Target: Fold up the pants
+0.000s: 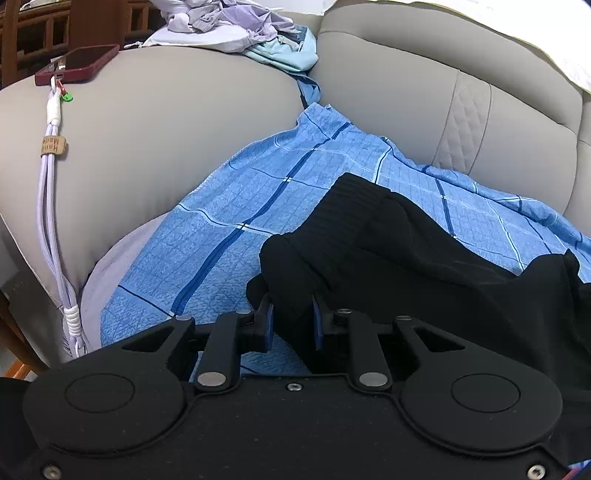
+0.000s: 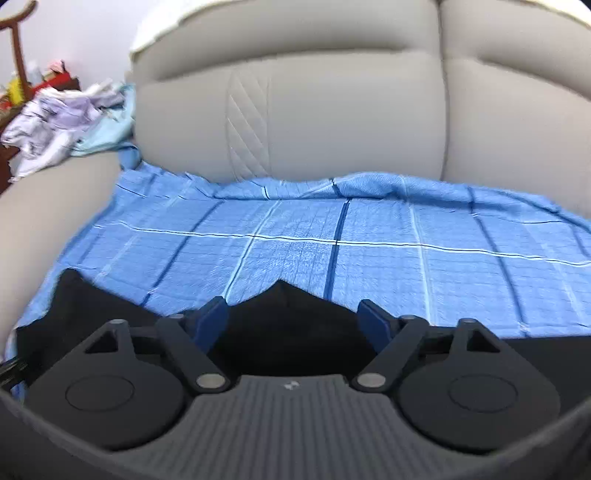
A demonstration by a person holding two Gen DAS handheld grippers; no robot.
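The black pants [image 1: 406, 251] lie on a blue checked sheet [image 1: 236, 206] spread over a beige sofa seat. My left gripper [image 1: 291, 317] is shut on the ribbed cuff end of the pants, with black cloth bunched between the blue pads. In the right wrist view the pants [image 2: 288, 325] lie along the near edge of the sheet [image 2: 332, 240]. My right gripper [image 2: 295, 314] is open, its blue fingers spread on either side of a raised peak of black cloth, not clamping it.
A beige sofa armrest [image 1: 166, 147] carries a red phone [image 1: 77, 62] with a white cable [image 1: 51, 184] hanging down. A pile of pale clothes [image 1: 229, 22] lies at the armrest's far end. The sofa backrest [image 2: 295, 110] rises behind the sheet.
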